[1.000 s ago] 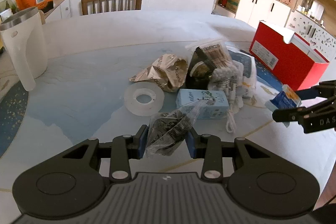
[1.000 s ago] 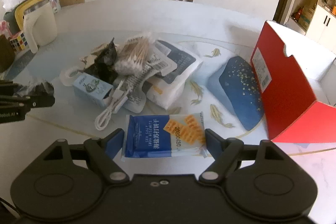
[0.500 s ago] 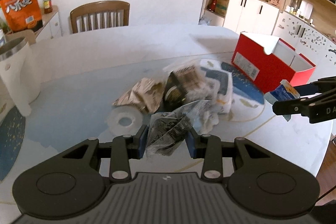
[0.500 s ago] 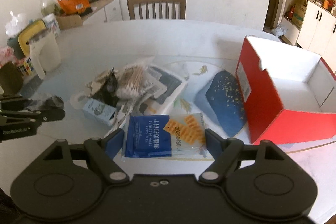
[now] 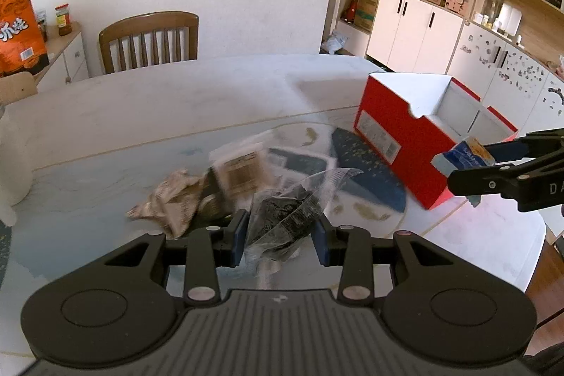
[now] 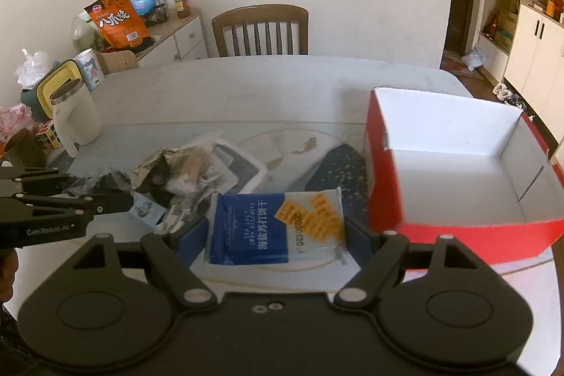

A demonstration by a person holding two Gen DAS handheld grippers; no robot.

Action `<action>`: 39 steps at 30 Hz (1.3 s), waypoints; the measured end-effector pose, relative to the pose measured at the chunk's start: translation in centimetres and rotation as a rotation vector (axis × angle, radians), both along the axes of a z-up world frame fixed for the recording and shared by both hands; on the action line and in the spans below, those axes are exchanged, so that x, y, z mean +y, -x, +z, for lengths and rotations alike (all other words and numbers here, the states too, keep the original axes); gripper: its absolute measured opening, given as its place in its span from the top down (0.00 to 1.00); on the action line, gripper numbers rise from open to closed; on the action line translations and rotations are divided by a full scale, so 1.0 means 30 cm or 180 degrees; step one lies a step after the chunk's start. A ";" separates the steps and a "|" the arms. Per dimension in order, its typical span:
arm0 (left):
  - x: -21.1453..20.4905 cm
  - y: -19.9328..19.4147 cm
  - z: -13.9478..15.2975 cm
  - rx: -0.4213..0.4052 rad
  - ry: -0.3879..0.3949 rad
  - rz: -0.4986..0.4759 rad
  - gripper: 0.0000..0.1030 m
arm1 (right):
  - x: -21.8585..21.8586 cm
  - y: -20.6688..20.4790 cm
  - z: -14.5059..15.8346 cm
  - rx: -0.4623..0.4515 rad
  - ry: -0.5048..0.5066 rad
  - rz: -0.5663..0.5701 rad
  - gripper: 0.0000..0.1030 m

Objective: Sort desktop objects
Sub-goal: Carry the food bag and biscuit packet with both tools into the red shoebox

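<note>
Pile (image 5: pixel 225 185) on table blurred, items indistinct

Left gripper (image 5: pixel 280 236): fingers closed on a held item, raised. Right gripper (image 6: pixel 278 233): fingers likewise clamped, raised.

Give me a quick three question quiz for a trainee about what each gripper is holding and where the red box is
1. True or false: the left gripper is shut on a clear packet of dark contents.
2. What does the right gripper hold? A) tape roll B) blue soda biscuit packet C) cotton swabs
3. Fill in: in the right wrist view, the red box is open at the top and looks ____ inside.

Key: 1 true; 2 B; 3 empty
</note>
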State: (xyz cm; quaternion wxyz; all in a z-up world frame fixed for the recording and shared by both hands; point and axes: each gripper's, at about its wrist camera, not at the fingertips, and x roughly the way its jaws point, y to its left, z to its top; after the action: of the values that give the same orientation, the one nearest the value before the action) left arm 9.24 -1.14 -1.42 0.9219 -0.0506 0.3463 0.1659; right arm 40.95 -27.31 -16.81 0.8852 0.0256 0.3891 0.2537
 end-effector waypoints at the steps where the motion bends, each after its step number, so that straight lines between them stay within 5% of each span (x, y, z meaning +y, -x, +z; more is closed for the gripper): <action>1: -0.015 -0.017 0.003 -0.0004 0.0001 0.0007 0.65 | -0.012 -0.009 0.001 0.0001 -0.0004 0.0007 0.21; 22: -0.258 -0.350 0.022 -0.0051 -0.0096 0.0231 0.64 | -0.312 -0.179 -0.015 -0.0060 -0.0039 0.0137 0.21; 39: -0.405 -0.640 0.012 0.0027 -0.0181 -0.0011 0.64 | -0.510 -0.292 -0.066 -0.0059 0.0111 0.0073 0.21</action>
State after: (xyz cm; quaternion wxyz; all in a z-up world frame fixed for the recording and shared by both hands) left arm 28.43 -13.30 -1.05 0.9218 -0.0230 0.3455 0.1743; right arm 49.73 -42.61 -18.80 0.8862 0.0033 0.3854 0.2572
